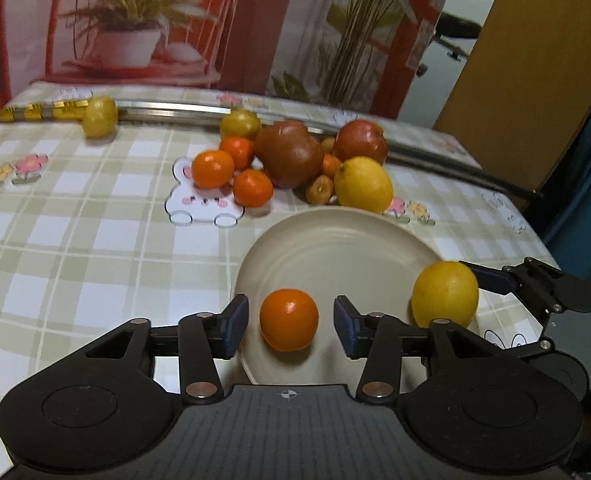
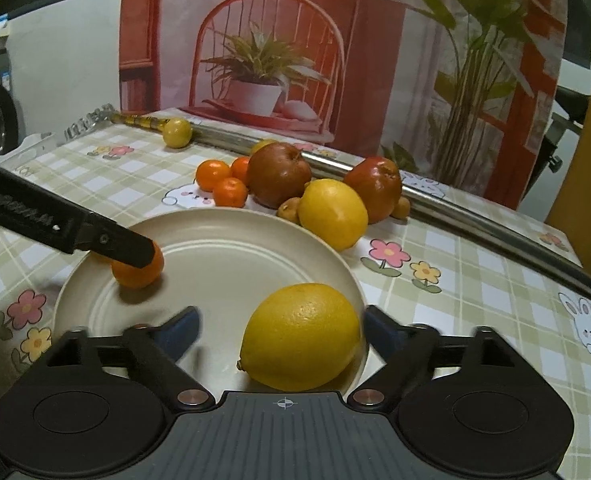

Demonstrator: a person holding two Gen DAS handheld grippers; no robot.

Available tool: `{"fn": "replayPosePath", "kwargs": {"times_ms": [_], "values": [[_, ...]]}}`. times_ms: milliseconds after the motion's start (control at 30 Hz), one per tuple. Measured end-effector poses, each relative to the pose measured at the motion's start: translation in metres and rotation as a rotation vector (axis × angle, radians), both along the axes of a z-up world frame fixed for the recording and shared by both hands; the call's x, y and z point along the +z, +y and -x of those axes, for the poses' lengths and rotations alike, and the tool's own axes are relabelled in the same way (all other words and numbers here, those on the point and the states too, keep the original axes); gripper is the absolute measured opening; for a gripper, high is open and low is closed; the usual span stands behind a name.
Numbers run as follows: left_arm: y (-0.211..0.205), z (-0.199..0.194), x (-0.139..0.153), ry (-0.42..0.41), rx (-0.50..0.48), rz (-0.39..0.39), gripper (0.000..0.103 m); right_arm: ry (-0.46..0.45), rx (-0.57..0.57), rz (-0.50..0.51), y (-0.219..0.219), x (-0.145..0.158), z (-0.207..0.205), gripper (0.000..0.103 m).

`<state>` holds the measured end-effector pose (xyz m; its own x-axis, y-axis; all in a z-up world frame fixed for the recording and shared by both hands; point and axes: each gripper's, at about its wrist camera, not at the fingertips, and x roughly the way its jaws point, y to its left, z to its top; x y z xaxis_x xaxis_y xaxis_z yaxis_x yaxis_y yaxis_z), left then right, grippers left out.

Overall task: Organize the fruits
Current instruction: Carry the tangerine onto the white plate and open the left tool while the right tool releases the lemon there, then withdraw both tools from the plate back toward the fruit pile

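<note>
A cream plate (image 1: 335,248) (image 2: 235,264) lies on the checked tablecloth. On it rests a tangerine (image 1: 289,320) (image 2: 139,270), between the fingers of my left gripper (image 1: 291,326), which is open with a gap on both sides. A lemon (image 2: 301,336) (image 1: 445,294) sits at the plate's right rim inside my open right gripper (image 2: 281,334); its left finger is blurred and stands apart from the lemon. Behind the plate lies a fruit pile: a second lemon (image 1: 363,184), two reddish apples (image 1: 289,152) (image 1: 361,142), three tangerines (image 1: 213,168) and small brown fruits (image 1: 319,190).
A long metal rod (image 1: 175,112) runs along the table's far edge, with a yellow fruit (image 1: 99,116) against it. A printed backdrop of plants and a chair stands behind. Bare tablecloth (image 1: 75,240) stretches left of the plate.
</note>
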<state>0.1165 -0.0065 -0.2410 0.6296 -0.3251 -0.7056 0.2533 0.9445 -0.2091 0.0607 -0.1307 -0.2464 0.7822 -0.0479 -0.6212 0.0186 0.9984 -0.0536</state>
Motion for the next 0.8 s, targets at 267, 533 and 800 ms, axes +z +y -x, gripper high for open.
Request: {"fn": "replayPosePath", "kwargs": {"times_ms": [267,533,800], "values": [[0.007,0.008,0.008,-0.067,0.067,-0.011,0.066,-0.056,-0.031,-0.048,-0.009,0.008,0.006,0.102],[0.022,0.008,0.012,-0.064,0.141,-0.011,0.082,-0.135,-0.126,-0.186,-0.035,0.018,0.013,0.103],[0.041,-0.002,0.028,-0.085,0.18,-0.004,0.089,-0.255,-0.212,-0.348,-0.07,0.043,0.022,0.103]]}}
